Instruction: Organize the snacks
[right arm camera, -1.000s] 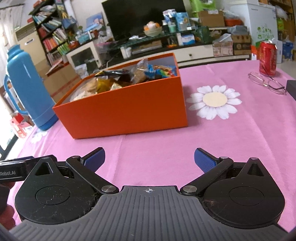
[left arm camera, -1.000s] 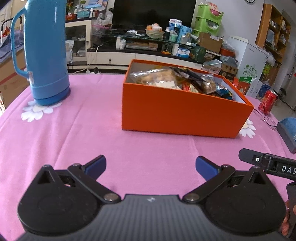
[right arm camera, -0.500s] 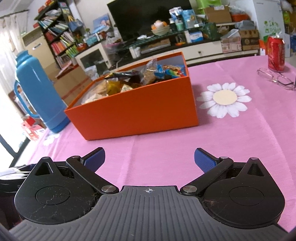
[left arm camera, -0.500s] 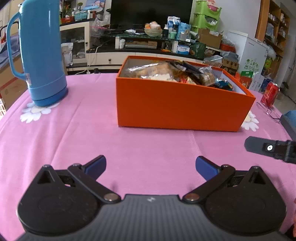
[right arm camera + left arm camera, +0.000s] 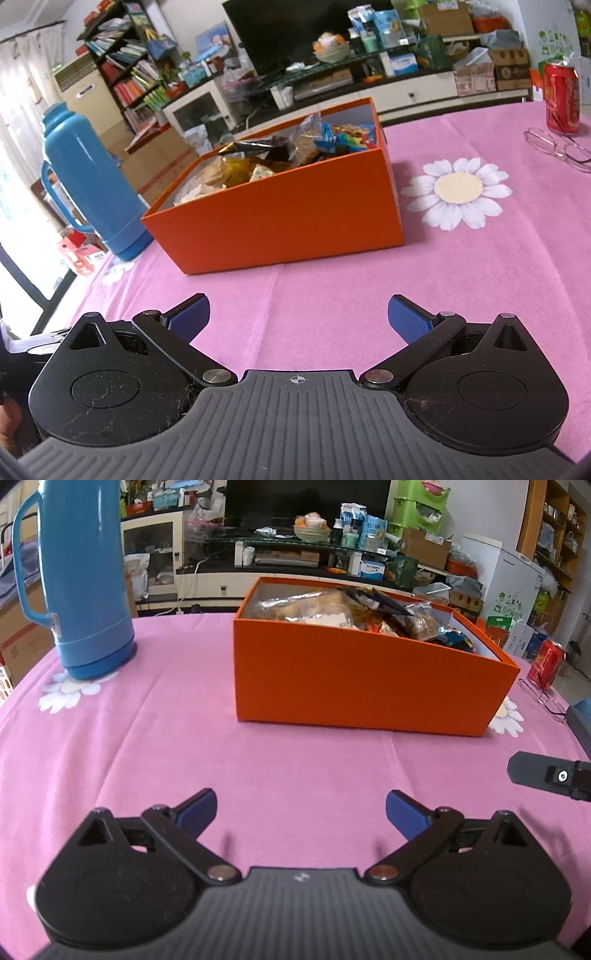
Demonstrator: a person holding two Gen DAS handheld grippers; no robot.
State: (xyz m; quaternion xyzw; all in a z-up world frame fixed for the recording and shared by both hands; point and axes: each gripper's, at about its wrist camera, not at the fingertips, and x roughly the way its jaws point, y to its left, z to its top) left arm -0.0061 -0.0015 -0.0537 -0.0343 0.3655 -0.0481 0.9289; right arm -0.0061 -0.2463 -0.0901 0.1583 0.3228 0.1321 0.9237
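An orange box (image 5: 354,686) stands on the pink tablecloth, filled with several snack packets (image 5: 332,609). It also shows in the right wrist view (image 5: 295,221), with the snacks (image 5: 288,151) piled inside. My left gripper (image 5: 301,810) is open and empty, low over the cloth in front of the box. My right gripper (image 5: 299,317) is open and empty too, in front of the box's near corner. Part of the right gripper's body (image 5: 550,775) shows at the right edge of the left wrist view.
A tall blue thermos (image 5: 81,579) stands left of the box, also in the right wrist view (image 5: 88,184). A red can (image 5: 561,96) and glasses (image 5: 557,147) lie at the far right. A dark object (image 5: 580,720) sits at the table's right edge.
Both grippers have shifted slightly, so the box sits a little differently in each view. Both stay open and empty. The box and thermos have not moved.
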